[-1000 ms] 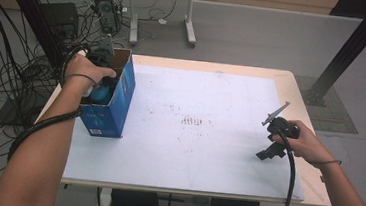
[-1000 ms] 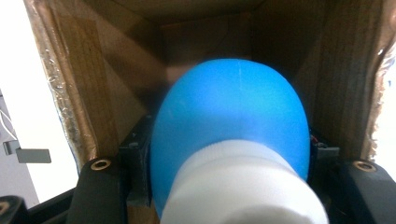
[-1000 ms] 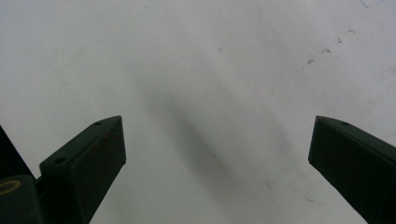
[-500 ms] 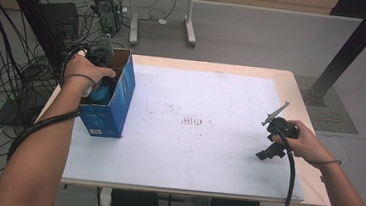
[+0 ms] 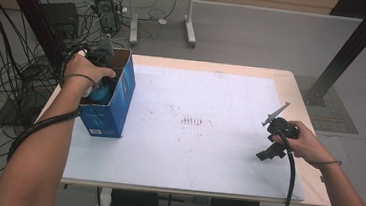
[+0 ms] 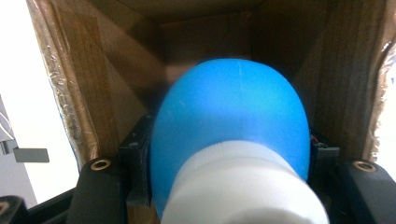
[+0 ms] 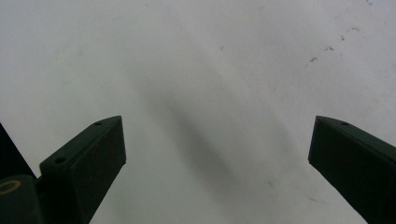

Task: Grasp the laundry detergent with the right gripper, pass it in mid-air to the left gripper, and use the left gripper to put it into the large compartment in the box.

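Jaws of the left gripper (image 6: 229, 186) are clamping the round blue-and-white plastic bottle (image 6: 229, 140) between them, inside the brown-lined blue cardboard box (image 6: 70, 93), probably for packing; right gripper (image 7: 217, 163) jaws are standing wide, empty.

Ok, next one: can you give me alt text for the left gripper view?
The left gripper is shut on a blue and white object, blue rounded end pointing away, held inside an open cardboard box. The box's brown inner walls surround it, and a strip of white surface shows at the left edge.

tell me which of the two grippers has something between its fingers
The left gripper, down inside the blue box, is shut on a blue and white object. The right gripper stands open over the bare white table sheet.
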